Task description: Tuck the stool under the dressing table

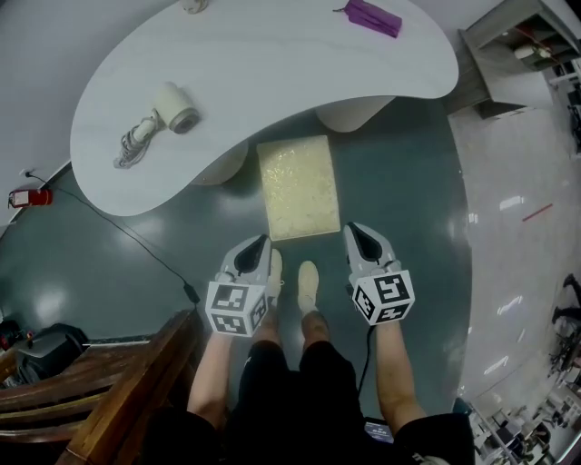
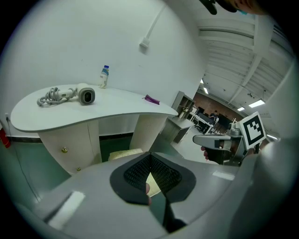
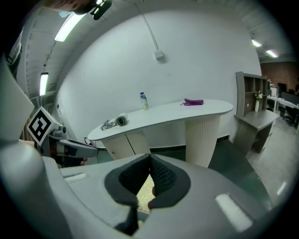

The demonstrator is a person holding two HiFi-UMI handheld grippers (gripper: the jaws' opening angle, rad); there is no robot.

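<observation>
Right now I have both grippers low in front of me, 1 on each side of my feet point(image 1: 307, 287), both aimed at the far side of the scene. The left gripper point(image 1: 259, 245) has its 2 jaws pressed together with nothing caught between them; its own camera shows the dark pads point(image 2: 163, 173) meeting at the tip. The right gripper point(image 1: 357, 232) is the same, jaws together and empty. Neither one touches anything.

The stool point(image 1: 298, 186), with its pale cream rectangular cushion, stands on the dark green floor point(image 1: 408, 191) just beyond the 2 gripper tips, between them and slightly to the far side. Its far edge sits about level with the near, curved-in edge of the dressing table point(image 1: 272, 64), so nearly all of the cushion lies out in the open, lined up with the gap between the 2 pale pedestals: the left pedestal point(image 1: 222, 165) and the right pedestal point(image 1: 352, 113).

On the white tabletop I can see a hair dryer point(image 1: 174, 109) with its cord bunched beside it at the left, a purple item point(image 1: 373, 17) at the far right, and a small bottle point(image 2: 104, 76) by the wall. A black cable point(image 1: 136, 241) runs across the floor at the left, and a brown wooden piece of furniture point(image 1: 136, 390) sits near me on the left.
</observation>
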